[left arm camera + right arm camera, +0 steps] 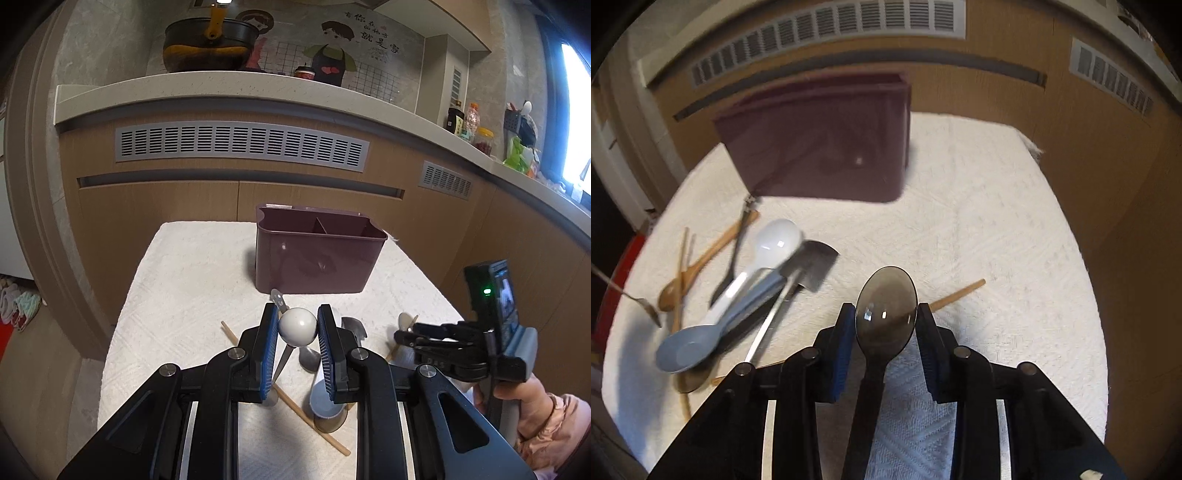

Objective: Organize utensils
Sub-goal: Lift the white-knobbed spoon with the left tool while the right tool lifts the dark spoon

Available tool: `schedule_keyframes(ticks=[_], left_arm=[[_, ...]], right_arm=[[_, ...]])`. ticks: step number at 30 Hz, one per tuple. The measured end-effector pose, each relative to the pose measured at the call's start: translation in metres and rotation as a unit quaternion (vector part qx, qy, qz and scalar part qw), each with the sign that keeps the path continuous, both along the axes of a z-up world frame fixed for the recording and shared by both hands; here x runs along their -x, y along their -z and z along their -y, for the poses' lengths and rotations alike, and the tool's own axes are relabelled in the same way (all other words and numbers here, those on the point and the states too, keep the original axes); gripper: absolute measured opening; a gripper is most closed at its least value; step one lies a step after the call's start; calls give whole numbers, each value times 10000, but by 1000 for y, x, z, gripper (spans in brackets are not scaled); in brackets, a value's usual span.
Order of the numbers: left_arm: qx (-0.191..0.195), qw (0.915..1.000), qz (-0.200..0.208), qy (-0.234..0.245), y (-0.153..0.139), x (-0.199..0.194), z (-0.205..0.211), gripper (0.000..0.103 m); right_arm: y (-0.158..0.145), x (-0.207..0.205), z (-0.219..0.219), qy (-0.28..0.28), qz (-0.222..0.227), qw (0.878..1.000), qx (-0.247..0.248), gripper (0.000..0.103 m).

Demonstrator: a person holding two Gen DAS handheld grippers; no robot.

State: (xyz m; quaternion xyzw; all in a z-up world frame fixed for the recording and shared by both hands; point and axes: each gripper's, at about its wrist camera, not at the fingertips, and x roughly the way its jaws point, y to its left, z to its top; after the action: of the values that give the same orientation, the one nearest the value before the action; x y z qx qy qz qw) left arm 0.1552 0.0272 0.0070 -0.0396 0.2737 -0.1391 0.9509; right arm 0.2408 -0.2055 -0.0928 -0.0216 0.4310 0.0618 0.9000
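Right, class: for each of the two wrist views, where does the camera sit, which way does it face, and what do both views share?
Left wrist: sits behind the left gripper, facing forward over the white-clothed table to the maroon caddy. A white spoon shows between its fingers, and the right gripper and the person's hand show at right.
Right wrist: sits behind the right gripper, tilted down at the table, with a smoky spoon clamped between its pads.
Shared: maroon caddy, table, white spoon.

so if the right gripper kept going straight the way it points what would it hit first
Probably the maroon utensil caddy, somewhat left of centre. The right gripper, shut on a smoky spoon, has only white cloth ahead before it; depth is unclear.
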Motion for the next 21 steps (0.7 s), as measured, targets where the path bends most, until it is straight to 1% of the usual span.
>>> schedule_keyframes(ticks=[3, 7, 9, 12, 13, 14, 15, 17, 19, 21], left_arm=[[17, 10000, 36, 37, -4, 3, 4, 22], [28, 9999, 131, 99, -16, 6, 10, 22], [88, 9996, 196, 166, -29, 4, 12, 22], [210, 9982, 402, 391, -63, -8, 13, 23], [264, 9972, 494, 493, -80, -15, 13, 23], [311, 9966, 534, 544, -91, -22, 12, 23], [424, 9955, 608, 586, -108, -32, 10, 22], [533, 9935, 773, 649, -130, -46, 10, 23], [531, 9911, 1080, 569, -151, -62, 9, 23], [509, 9891, 1287, 512, -162, -78, 11, 23]], right_arm=[[-18, 18, 1, -118, 374, 9991, 128, 30], [-50, 43, 10, -218, 867, 9960, -4, 30], [-72, 52, 12, -199, 1208, 9925, -61, 30], [-120, 53, 12, -275, 1794, 9834, -71, 30], [-141, 51, 11, -293, 2051, 9783, -37, 30], [-157, 47, 11, -301, 2216, 9747, -12, 30], [-176, 43, 10, -317, 2425, 9696, 12, 30], [-212, 33, 6, -330, 2845, 9581, 24, 30], [-238, 22, 0, -377, 3190, 9469, 113, 30], [-251, 9, -8, -357, 3388, 9399, 233, 30]])
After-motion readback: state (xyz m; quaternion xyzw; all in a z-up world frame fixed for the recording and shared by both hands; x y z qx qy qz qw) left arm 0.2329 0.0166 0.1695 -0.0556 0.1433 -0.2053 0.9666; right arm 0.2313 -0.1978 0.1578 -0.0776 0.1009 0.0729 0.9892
